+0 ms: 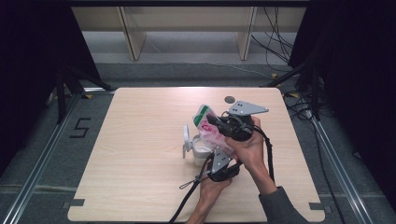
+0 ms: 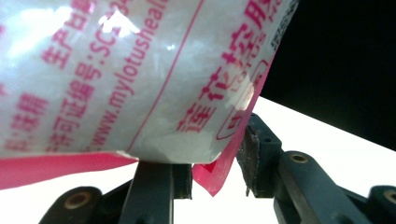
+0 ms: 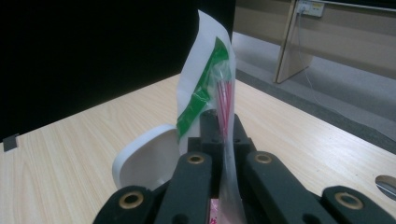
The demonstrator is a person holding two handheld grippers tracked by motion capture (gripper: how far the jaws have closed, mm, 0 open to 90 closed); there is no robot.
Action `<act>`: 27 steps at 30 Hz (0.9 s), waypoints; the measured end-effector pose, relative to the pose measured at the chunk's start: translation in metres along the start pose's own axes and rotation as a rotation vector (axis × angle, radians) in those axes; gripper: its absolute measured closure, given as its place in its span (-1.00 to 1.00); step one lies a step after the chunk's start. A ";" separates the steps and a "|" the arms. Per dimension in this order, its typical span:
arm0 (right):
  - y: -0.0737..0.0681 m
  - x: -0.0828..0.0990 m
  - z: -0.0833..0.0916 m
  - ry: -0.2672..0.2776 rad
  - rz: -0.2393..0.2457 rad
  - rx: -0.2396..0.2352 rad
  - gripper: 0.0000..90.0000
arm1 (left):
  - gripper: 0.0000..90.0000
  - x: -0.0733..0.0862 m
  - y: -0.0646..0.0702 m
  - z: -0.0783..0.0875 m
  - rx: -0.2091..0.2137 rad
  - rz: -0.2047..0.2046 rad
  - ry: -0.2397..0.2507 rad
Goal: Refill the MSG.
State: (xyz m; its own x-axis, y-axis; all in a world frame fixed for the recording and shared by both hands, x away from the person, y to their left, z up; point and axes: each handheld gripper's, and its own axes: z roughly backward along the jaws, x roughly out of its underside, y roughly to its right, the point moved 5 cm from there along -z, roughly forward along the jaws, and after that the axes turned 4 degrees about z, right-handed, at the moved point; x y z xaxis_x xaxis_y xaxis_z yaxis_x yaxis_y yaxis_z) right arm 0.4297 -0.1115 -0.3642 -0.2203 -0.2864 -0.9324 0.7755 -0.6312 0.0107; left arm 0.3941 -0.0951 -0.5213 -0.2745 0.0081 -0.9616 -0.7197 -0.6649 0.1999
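Holding a soft plastic bag (image 1: 211, 128) of white powder or grains between two hand-held grippers, a person works over the middle of a pale wooden desk (image 1: 140, 154). The bag is pink and white with red printed lettering and a green patch near its top, and it hangs tilted above a small white tub (image 1: 200, 148) whose round lid (image 1: 186, 140) is flipped up at the tub's left side.

The right gripper (image 1: 219, 122) has its fingers (image 3: 208, 133) pressed together on a thin flattened edge of the bag — the film stands up between them in the right gripper view. The left gripper (image 1: 218, 156) is at the bag's lower corner; its fingers (image 2: 250, 154) stand a little apart, with the pink sealed corner (image 2: 212, 179) hanging loosely in the gap and no firm pinch on it.

The bag looks light to moderate in weight and completely limp — its contents will likely shift and slump as it tilts, pulling the film with them. The glossy plastic seems slippery, so the flat sealed seams and corners are probably the safest places to grip. Pinching the bulging middle would likely just squeeze the contents aside. With one corner loose, the pinched top edge appears to carry most of the load.
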 end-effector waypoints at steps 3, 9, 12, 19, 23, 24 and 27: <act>0.004 0.000 0.005 0.030 0.004 -0.006 1.00 | 0.44 0.002 -0.003 0.002 -0.011 -0.022 -0.019; 0.009 0.005 0.015 0.084 -0.060 -0.010 1.00 | 0.33 0.006 -0.006 0.003 -0.012 0.002 -0.022; 0.014 0.007 0.019 0.121 -0.046 -0.015 1.00 | 0.28 0.007 -0.006 0.004 -0.015 0.004 -0.030; 0.021 0.009 0.030 0.140 -0.081 -0.020 1.00 | 0.08 0.007 -0.005 0.007 -0.003 0.008 -0.063; 0.024 0.009 0.037 0.164 -0.087 -0.024 1.00 | -0.08 0.006 -0.005 0.010 0.005 0.018 -0.083; 0.025 0.009 0.038 0.163 -0.081 -0.020 1.00 | -0.11 0.006 -0.004 0.011 0.002 0.017 -0.086; 0.026 0.012 0.039 0.172 -0.106 -0.027 1.00 | -0.16 0.008 -0.004 0.013 -0.009 0.013 -0.093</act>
State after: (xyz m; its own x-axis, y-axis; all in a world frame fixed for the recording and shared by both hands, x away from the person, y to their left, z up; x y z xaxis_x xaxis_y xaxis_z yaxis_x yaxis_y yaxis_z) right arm 0.4245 -0.1595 -0.3608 -0.1988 -0.0907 -0.9758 0.7698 -0.6306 -0.0982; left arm 0.3865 -0.0829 -0.5279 -0.3424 0.0686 -0.9370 -0.7098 -0.6723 0.2101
